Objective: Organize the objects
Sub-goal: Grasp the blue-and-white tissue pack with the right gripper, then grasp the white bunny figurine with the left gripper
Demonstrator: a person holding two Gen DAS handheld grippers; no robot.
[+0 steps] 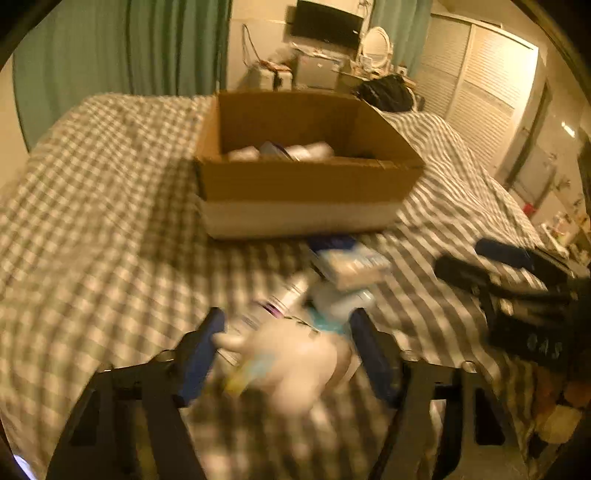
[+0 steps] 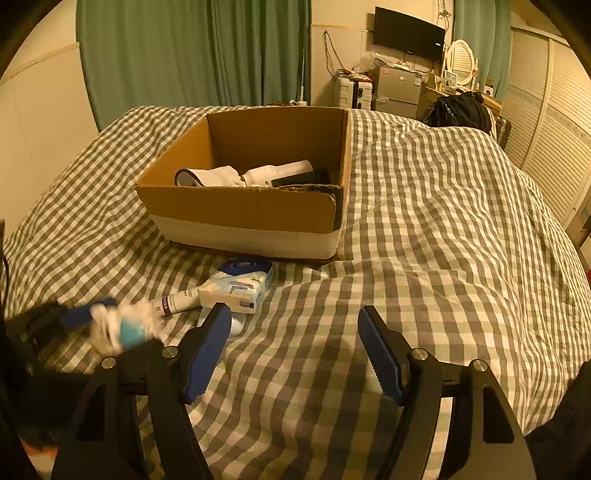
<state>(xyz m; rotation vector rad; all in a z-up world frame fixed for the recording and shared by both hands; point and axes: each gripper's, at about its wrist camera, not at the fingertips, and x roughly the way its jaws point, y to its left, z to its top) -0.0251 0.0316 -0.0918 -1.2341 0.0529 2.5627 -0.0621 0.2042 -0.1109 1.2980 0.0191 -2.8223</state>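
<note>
An open cardboard box (image 1: 295,184) (image 2: 240,214) stands on the checked bed and holds a white bottle (image 2: 280,171) and other items. In front of it lie a tissue pack (image 2: 240,284) (image 1: 351,264) and a thin tube (image 2: 181,299) (image 1: 291,291). My left gripper (image 1: 288,332) has its fingers spread around a soft white bundle with a light blue part (image 1: 291,362) (image 2: 125,328); the view is blurred and the grip is unclear. My right gripper (image 2: 295,328) is open and empty above the bedcover, to the right of the pile; it also shows in the left wrist view (image 1: 517,269).
The checked bedcover (image 2: 424,240) spreads wide to the right of the box. Green curtains (image 2: 192,51), a wall TV (image 2: 408,33), a small fridge (image 2: 397,86), a black bag (image 2: 458,109) and louvred closet doors (image 2: 550,125) stand beyond the bed.
</note>
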